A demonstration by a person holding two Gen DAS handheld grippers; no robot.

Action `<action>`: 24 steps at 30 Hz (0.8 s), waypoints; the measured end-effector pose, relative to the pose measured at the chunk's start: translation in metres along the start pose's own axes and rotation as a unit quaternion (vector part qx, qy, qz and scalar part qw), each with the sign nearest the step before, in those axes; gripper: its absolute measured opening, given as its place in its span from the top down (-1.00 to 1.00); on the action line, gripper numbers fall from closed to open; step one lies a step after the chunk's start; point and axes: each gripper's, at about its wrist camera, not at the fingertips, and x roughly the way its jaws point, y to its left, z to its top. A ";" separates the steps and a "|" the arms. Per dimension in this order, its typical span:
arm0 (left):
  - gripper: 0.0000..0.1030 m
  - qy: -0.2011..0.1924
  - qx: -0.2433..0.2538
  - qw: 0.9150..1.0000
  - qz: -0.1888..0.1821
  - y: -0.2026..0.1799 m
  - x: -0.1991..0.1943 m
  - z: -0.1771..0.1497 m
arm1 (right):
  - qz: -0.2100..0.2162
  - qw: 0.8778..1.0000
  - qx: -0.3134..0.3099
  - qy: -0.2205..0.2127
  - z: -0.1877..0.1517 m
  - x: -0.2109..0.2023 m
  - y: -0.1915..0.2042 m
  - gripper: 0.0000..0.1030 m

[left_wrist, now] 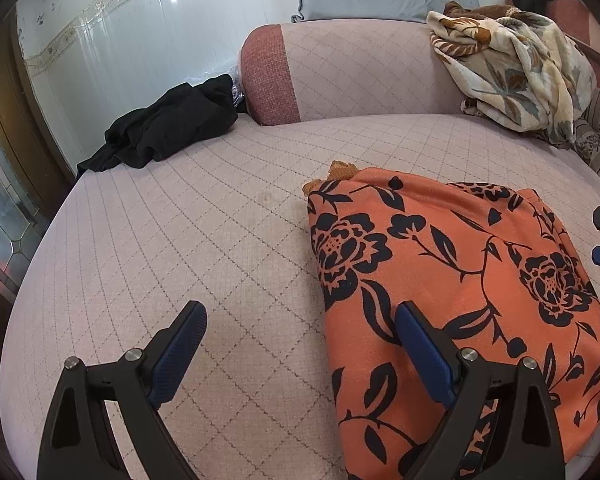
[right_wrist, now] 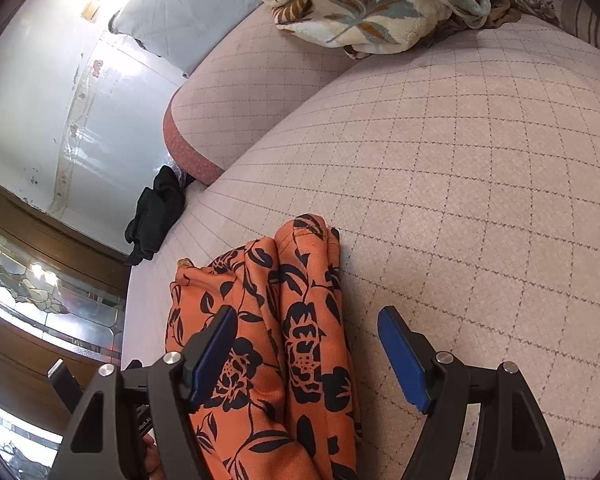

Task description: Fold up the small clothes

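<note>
1. The orange cloth garment printed with dark blue flowers (left_wrist: pixel 452 280) is seen lying folded into a thick bundle on the pale pink quilted sofa seat (left_wrist: pixel 220 240), its long axis running from near to far.
2. It is flanked by both tools: the left gripper (left_wrist: pixel 300 320) stands over its left edge, the right gripper (right_wrist: pixel 306 320) over its right edge, neither clearly nearer.
3. Both pairs of jaws are spread wide; nothing is pinched, though cloth lies below each gap.
4. A soft, layered fold is shown at the garment's right side; slipping of layers is judged likely.
5. A crumpled black garment (left_wrist: pixel 168 124) lies far left, a cream floral blanket (left_wrist: pixel 512 68) far right.
</note>
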 end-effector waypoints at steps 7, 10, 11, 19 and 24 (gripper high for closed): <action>-0.85 0.003 -0.004 1.000 -0.002 0.001 0.001 0.000 | 0.002 1.000 0.000 0.003 -0.001 0.001 0.000 -0.47; -0.85 0.004 -0.005 1.000 -0.003 0.002 0.002 0.000 | 0.004 1.000 0.000 0.005 -0.001 0.001 0.000 -0.48; -0.85 0.004 -0.005 1.000 -0.003 0.002 0.002 0.001 | 0.005 1.000 0.000 0.006 -0.001 0.002 0.001 -0.47; -0.85 0.006 -0.008 1.000 -0.005 0.003 0.002 0.001 | 0.006 1.000 -0.009 0.020 -0.003 0.008 0.004 -0.47; -0.85 0.005 -0.008 1.000 -0.005 0.003 0.003 0.001 | 0.007 1.000 -0.008 0.020 -0.004 0.009 0.003 -0.47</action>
